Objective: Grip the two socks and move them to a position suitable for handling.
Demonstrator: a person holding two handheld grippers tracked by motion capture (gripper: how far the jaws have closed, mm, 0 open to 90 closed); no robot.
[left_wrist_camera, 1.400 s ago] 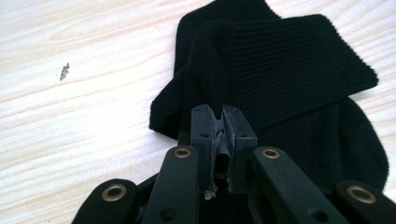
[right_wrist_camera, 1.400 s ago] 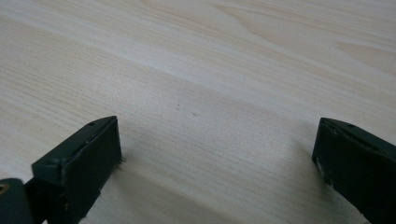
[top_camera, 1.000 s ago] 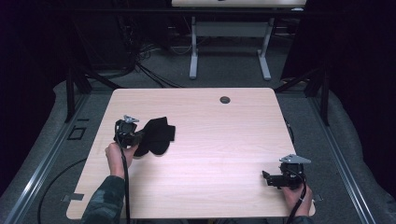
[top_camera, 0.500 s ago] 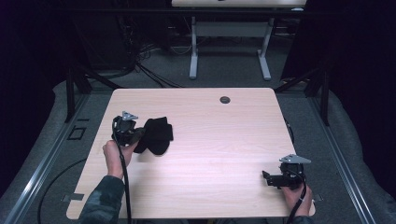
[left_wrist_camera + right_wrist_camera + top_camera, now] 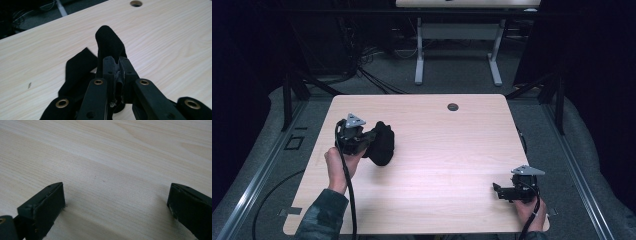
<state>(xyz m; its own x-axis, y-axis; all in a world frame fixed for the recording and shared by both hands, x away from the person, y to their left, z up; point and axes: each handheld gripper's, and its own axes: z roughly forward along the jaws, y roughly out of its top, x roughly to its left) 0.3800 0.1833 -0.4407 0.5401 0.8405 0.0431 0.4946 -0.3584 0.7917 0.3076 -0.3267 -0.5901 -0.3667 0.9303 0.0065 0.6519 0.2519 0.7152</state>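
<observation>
Looking down from the high view, a black cloth [image 5: 382, 144] is seen bunched at the tip of the left gripper [image 5: 368, 141], on the left half of the table [image 5: 452, 150], with its dark mass hanging to the right of the jaws and touching the pale wood-grain top. That gripper is held in the person's left hand [image 5: 339, 165], and a grey three-cornered plate [image 5: 354, 120] is carried on top of it. The right gripper [image 5: 501, 191] is rested near the table's near right corner, well apart from the cloth. A small round hole [image 5: 453, 106] is set near the far edge. From the left gripper view, the jaws are pressed together on a fold of the cloth [image 5: 110, 47], which is soft, matte and limp; one rounded hump is raised just beyond the jaw tips, and a flat flap is laid on the wood to their left. From the right gripper view, the two blocky black jaws are spread wide apart, with bare, finely streaked wood [image 5: 112, 165] between them.
</observation>
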